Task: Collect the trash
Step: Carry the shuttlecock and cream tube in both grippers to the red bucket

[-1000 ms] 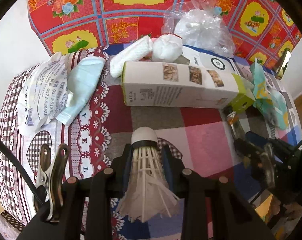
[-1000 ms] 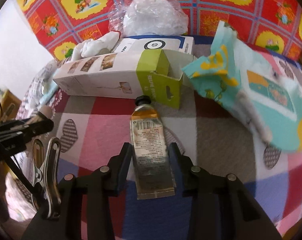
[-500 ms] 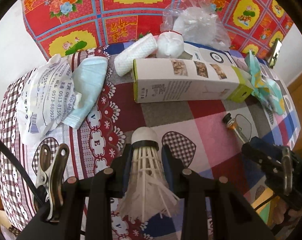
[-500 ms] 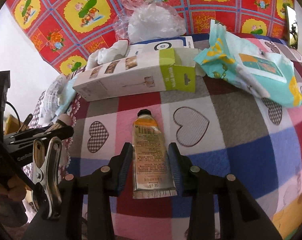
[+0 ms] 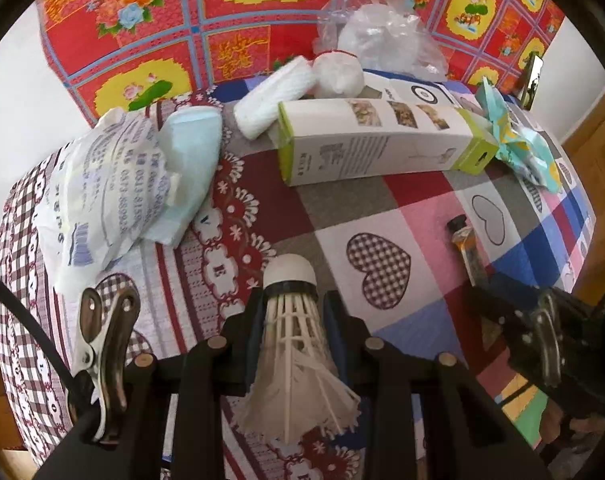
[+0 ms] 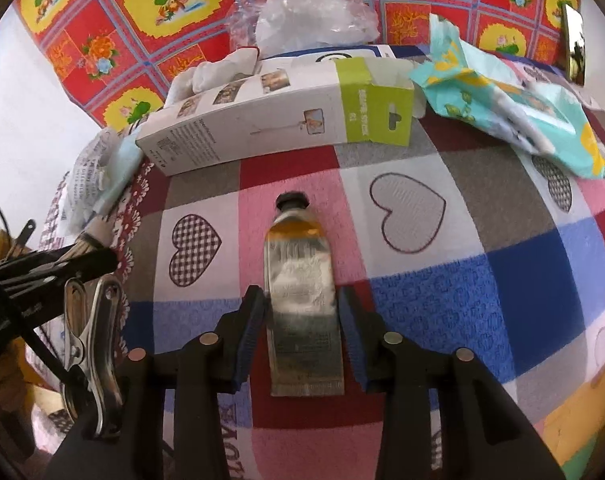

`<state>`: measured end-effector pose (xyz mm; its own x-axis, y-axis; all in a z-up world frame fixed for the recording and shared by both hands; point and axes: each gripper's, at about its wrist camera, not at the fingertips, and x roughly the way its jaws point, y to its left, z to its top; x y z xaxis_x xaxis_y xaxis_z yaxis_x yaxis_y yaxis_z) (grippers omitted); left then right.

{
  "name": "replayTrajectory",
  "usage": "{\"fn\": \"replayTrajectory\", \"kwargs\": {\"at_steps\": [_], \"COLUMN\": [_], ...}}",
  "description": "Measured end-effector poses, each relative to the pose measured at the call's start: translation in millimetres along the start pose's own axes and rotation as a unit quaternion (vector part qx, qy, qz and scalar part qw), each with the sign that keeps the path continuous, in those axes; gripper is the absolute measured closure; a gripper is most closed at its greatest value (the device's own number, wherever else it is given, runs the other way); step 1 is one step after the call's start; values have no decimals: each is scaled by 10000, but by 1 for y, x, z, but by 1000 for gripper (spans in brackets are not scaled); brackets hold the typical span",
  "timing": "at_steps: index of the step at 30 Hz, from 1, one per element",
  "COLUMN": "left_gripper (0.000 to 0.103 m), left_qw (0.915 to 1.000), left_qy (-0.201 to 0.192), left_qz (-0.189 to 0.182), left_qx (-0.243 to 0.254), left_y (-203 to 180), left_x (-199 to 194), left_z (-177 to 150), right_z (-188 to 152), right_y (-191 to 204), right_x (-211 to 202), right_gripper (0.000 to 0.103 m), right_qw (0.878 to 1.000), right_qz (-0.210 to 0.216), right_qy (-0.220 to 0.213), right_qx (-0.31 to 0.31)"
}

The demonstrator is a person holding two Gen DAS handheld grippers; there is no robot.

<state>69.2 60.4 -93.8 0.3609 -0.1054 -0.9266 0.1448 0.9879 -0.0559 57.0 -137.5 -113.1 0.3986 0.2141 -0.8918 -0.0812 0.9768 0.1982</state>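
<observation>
Quilt (image 6: 522,280): one, patchwork, under all the trash.
Box (image 6: 270,120): one, at 12 o'clock in both views.
Wrapper (image 6: 502,108): one teal, at 2 o'clock.
Tube (image 6: 300,292): one, between my right claw's (image 6: 302,312) opening jaws, pads clear of it.
Shuttlecock (image 5: 292,320): one, pinched in my left claw (image 5: 292,312).
Left view only: printed bag (image 5: 102,192), at 9 o'clock.

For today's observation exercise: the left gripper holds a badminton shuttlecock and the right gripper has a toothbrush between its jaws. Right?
Not quite. Between the right gripper's opening jaws is a squeezed tube, not a toothbrush, as the right wrist view shows. The left gripper does hold the shuttlecock.
</observation>
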Motion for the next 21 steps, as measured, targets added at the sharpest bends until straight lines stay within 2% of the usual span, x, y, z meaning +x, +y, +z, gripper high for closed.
{"fn": "replayTrajectory", "kwargs": {"at_steps": [10, 13, 21], "left_gripper": [72, 72, 72], "left_qw": [9995, 9990, 9966], "left_qy": [-27, -56, -160], "left_qz": [187, 233, 448], "left_qx": [-269, -389, -679], "left_y": [10, 12, 16], "left_x": [-12, -17, -33], "left_z": [-10, -14, -28], "right_z": [10, 7, -3], "right_y": [18, 16, 18], "right_x": [12, 11, -1], "right_gripper": [58, 65, 65], "right_qw": [9967, 9961, 9965], "right_qz": [-385, -371, 104], "right_qy": [-64, -134, -263], "right_qx": [-713, -787, -786]}}
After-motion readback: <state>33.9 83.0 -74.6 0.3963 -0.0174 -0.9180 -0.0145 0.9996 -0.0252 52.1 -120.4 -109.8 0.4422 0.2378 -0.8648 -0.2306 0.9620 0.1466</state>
